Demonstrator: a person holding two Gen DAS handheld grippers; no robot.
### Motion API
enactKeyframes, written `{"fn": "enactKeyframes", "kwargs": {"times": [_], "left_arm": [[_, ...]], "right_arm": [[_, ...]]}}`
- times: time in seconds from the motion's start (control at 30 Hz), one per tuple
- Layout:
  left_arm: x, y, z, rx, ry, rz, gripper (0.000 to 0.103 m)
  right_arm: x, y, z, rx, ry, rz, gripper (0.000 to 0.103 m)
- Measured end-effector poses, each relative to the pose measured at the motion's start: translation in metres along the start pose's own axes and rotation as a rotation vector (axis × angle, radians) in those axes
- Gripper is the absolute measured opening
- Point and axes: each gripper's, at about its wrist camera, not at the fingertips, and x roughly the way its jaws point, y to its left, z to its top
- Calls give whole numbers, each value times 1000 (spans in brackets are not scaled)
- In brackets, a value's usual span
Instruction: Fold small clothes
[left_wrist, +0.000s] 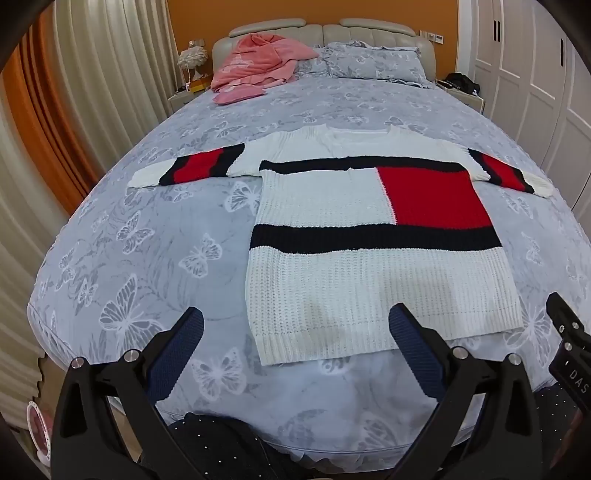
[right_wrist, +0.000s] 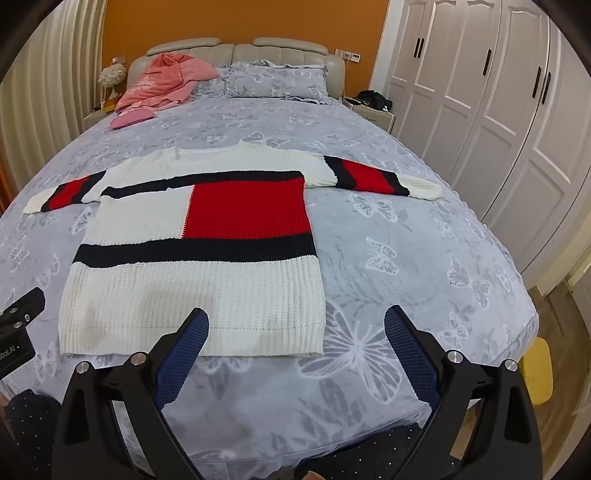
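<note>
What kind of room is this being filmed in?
A home bedroom, it seems: a big bed with a padded headboard, a pillow, and white wardrobe doors along one wall.

A wide bed (right_wrist: 424, 229) under a grey butterfly-print cover fills the room, a crumpled pink blanket (right_wrist: 166, 79) at 11 o'clock against the padded headboard (right_wrist: 243, 50), matching pillows (right_wrist: 277, 79) just beside it at 12. White wardrobe doors (right_wrist: 498, 92) line the wall at 2 o'clock; pleated curtains (left_wrist: 92, 74) hang at 10 against an orange wall (right_wrist: 240, 22)
</note>
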Motion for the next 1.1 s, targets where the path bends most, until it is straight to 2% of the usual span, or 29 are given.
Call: {"fn": "enactKeyframes", "kwargs": {"times": [0.63, 1.1], "left_arm": [[-11, -5, 8, 10, -10, 9, 98], [-4, -1, 0, 13, -12, 0, 98]], "right_arm": [[-6, 3, 2, 2, -5, 6, 94], [-4, 6, -3, -5, -2, 12, 94]]}}
